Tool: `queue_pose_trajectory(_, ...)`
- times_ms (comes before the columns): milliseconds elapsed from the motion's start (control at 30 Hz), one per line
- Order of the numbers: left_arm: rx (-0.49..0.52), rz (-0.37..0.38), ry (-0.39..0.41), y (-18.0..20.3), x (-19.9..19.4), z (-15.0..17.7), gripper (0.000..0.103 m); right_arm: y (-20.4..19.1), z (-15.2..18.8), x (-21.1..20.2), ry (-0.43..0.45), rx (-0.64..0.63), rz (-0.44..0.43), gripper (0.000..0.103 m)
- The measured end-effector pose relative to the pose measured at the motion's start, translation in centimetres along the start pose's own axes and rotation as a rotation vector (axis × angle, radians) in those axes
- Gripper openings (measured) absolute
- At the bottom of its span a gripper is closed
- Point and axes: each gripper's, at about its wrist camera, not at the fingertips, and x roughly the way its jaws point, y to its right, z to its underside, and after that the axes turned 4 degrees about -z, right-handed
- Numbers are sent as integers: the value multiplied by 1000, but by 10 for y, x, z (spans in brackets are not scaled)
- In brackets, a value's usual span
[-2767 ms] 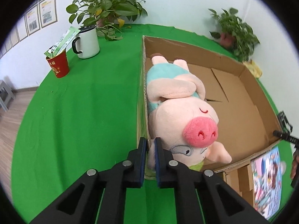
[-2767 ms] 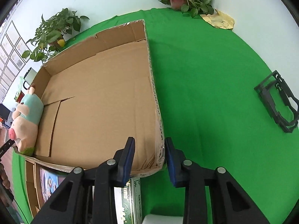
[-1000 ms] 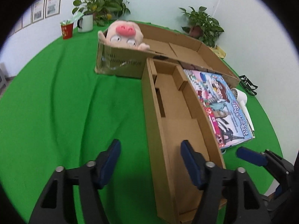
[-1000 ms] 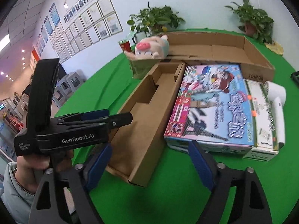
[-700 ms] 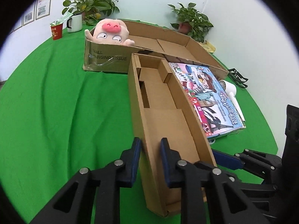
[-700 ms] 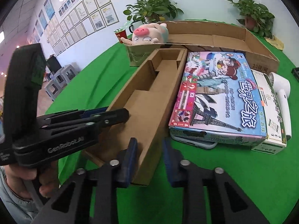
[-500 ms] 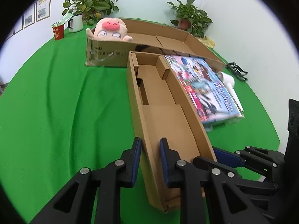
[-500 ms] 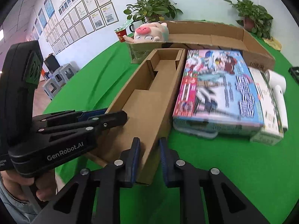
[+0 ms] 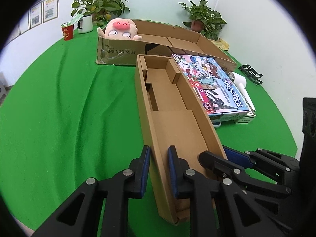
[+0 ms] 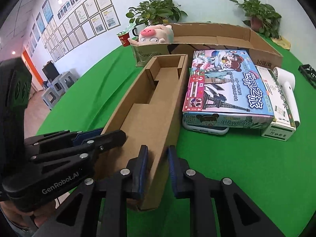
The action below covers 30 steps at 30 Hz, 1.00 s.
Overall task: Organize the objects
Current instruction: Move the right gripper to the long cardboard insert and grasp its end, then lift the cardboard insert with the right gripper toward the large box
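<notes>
Both sets of jaws have just been closing, and now the left gripper (image 9: 159,154) is clamping the left wall of the long cardboard tray (image 9: 169,106) while the right gripper (image 10: 156,156) is pinching its right wall. The tray is lying mid-tabletop (image 9: 59,108), its far end touching the big cardboard box (image 9: 177,37) holding the plush pig (image 9: 120,29); the colourful game box (image 10: 225,86) is sitting just beside the tray's right wall.

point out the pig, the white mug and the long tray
pig (image 9: 119,28): left wrist view, on its face
white mug (image 9: 86,24): left wrist view, on its side
long tray (image 10: 150,122): right wrist view, on its floor
</notes>
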Motion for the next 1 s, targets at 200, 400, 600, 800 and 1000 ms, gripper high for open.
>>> queue_pose_trajectory(200,-27,14,-7,-5,1,-1,19,-5,2,0,25,4,35,19)
queue_pose_trajectory(400,-22,-4,-2,-3,1,-2,20,-2,3,0,45,36,42,17)
queue_pose_trajectory(600,-6,-46,21,3,-1,1,14,2,3,-1,51,63,31,16)
queue_pose_trajectory(800,3,-99,53,2,-12,3,10,-7,5,-3,46,56,47,15)
queue_pose_trajectory(1000,20,-122,156,5,-43,-6,10,-20,-1,-24,157,33,50,14)
